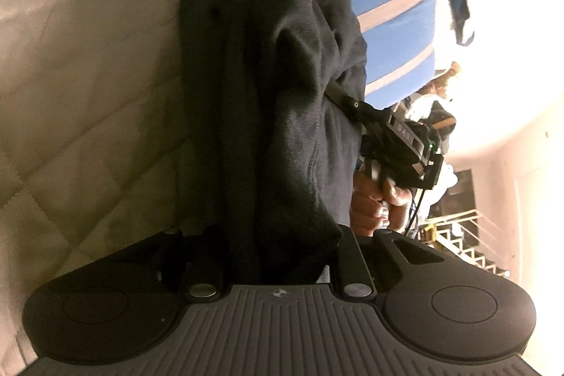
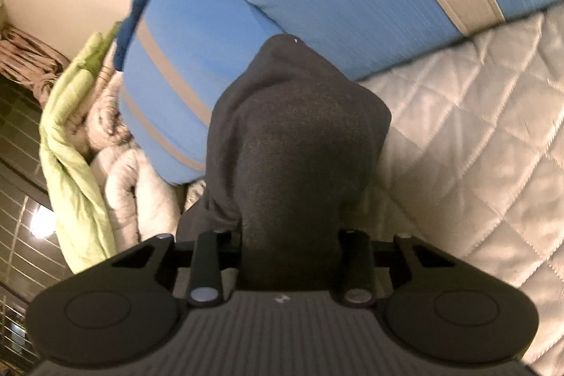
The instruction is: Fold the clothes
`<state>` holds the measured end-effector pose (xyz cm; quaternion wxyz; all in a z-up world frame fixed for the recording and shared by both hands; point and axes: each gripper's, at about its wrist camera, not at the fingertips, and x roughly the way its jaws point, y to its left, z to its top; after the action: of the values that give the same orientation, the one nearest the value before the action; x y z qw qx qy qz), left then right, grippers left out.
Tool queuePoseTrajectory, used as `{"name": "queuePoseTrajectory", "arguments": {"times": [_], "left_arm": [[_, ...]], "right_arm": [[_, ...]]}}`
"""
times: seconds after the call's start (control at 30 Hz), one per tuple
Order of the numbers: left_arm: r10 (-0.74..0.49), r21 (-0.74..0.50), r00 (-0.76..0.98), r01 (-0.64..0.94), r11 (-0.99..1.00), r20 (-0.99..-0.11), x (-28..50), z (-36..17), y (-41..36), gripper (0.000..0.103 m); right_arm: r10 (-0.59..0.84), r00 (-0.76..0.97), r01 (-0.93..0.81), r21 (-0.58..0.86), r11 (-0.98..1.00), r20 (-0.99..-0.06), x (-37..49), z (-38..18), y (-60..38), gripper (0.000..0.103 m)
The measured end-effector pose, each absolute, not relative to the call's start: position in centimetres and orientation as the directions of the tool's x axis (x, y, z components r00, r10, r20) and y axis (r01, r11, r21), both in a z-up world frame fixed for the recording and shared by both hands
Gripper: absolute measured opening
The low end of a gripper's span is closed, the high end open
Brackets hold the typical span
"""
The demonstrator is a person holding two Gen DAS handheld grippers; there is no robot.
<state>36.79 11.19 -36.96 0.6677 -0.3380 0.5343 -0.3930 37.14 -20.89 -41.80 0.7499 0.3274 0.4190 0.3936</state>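
The dark garment (image 1: 282,115) is a black to charcoal knit fabric, seen bunched and gathered into thick vertical folds. In the left wrist view it is stretched lengthwise away from the camera, with several parallel creases along its left side and a rumpled, raised mass on its right. Its near end is drawn in between the fingers at the bottom of that view. In the right wrist view the same dark garment (image 2: 292,143) is presented as a rounded, draped hump with a fine weave visible. It is held off the quilted surface, not laid flat.
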Motion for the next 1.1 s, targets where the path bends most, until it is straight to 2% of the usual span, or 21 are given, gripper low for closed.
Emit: {"name": "queuePoseTrajectory", "arguments": {"times": [0.43,0.7,1.1], "left_arm": [[-0.885,-0.851,0.174,0.245,0.464,-0.432,35.1,-30.7,13.9,0.02],[-0.879,-0.839,0.197,0.268,0.474,-0.434,34.5,-27.8,14.2,0.02],[-0.86,-0.824,0.244,0.261,0.503,-0.448,33.4,-27.2,18.5,0.02]], "right_arm": [[0.883,0.35,-0.405,0.8,0.443,-0.312,34.7,-34.9,-18.5,0.036],[0.895,0.332,-0.424,0.801,0.424,-0.298,33.8,-33.6,-16.4,0.036],[0.913,0.295,-0.446,0.805,0.391,-0.281,32.7,-32.5,-12.7,0.036]]}}
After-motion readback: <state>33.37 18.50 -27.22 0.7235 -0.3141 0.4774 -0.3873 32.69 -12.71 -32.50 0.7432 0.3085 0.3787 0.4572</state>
